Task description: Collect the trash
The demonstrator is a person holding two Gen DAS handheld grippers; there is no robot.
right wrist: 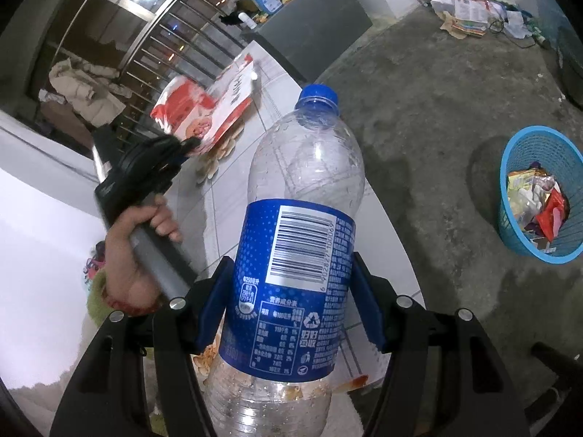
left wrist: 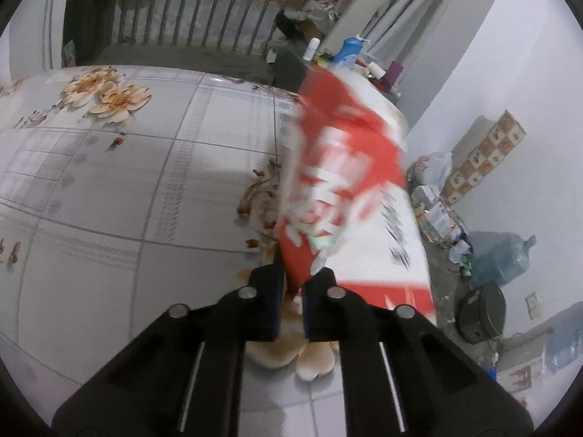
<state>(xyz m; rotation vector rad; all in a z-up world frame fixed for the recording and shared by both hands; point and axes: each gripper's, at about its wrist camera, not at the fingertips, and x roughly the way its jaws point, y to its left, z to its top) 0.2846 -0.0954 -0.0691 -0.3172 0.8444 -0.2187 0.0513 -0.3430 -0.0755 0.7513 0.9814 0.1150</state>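
Bottle (right wrist: 297, 225), blue label, barcode 6902827100069

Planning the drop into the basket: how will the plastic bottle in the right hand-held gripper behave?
The plastic bottle looks empty, so it is probably light. Its thin clear wall may dent under the right hand-held gripper. Being round, it would likely roll if laid down.

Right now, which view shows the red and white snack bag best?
The right wrist view: the red and white snack bag appears whole and fairly sharp, pinched by the left hand-held gripper above the table. In the left wrist view the bag is close, motion-blurred and partly cut off.
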